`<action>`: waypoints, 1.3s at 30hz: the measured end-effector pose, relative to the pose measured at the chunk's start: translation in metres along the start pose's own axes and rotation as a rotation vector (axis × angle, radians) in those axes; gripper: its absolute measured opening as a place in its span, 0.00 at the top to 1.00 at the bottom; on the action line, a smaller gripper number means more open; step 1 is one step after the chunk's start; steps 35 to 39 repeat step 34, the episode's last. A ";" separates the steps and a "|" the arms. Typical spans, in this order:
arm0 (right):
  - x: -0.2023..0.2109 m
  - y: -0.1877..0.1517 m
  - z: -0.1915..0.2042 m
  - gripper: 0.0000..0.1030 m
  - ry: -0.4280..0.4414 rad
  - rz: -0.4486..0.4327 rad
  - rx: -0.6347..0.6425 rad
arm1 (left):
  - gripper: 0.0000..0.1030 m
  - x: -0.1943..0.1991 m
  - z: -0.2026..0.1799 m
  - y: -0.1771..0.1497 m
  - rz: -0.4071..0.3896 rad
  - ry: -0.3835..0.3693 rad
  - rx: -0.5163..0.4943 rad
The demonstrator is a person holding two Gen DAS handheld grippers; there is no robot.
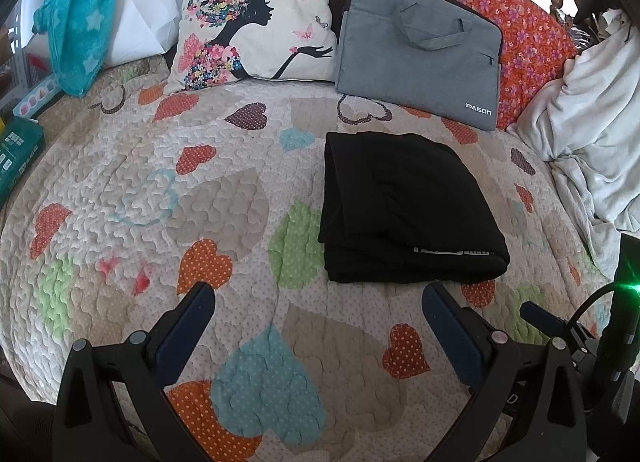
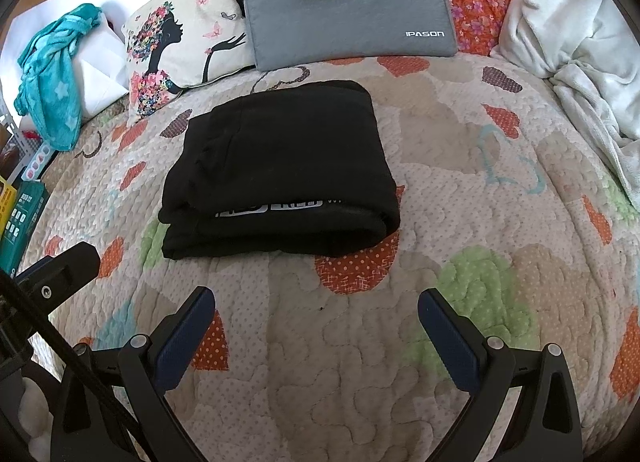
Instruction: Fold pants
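Note:
The black pants (image 1: 404, 205) lie folded into a compact rectangle on the heart-patterned quilt (image 1: 200, 197), with a white printed strip along the near fold. In the right wrist view the pants (image 2: 280, 165) lie ahead, left of centre. My left gripper (image 1: 318, 294) is open and empty, held above the quilt just short of the pants' near left corner. My right gripper (image 2: 316, 298) is open and empty, a short way in front of the pants' near edge. The right gripper's finger shows at the left view's right edge (image 1: 548, 320).
A grey IPASON laptop bag (image 1: 420, 49) leans behind the pants, next to a printed cushion (image 1: 256, 21). A teal towel (image 1: 88, 9) hangs at the back left. A crumpled white blanket (image 1: 592, 121) lies at the right. Green boxes (image 1: 16, 153) stand at the left edge.

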State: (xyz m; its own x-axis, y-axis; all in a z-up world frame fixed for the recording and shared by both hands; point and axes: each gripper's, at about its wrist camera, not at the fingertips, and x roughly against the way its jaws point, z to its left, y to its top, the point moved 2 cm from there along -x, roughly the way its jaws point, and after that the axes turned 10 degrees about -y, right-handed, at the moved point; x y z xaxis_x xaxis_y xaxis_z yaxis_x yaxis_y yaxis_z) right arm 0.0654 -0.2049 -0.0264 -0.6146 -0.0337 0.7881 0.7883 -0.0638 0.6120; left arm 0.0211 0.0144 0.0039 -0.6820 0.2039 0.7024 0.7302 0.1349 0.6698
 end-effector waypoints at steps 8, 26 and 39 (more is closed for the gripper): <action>0.000 0.000 0.001 0.00 0.001 0.001 0.000 | 0.00 -0.003 0.003 -0.001 0.010 -0.001 0.004; 0.000 -0.001 0.001 0.00 0.004 0.004 0.008 | 0.00 -0.007 0.007 -0.002 0.027 -0.005 0.007; -0.002 -0.001 0.000 0.00 0.001 0.005 0.016 | 0.00 -0.014 0.004 -0.006 0.050 0.002 -0.015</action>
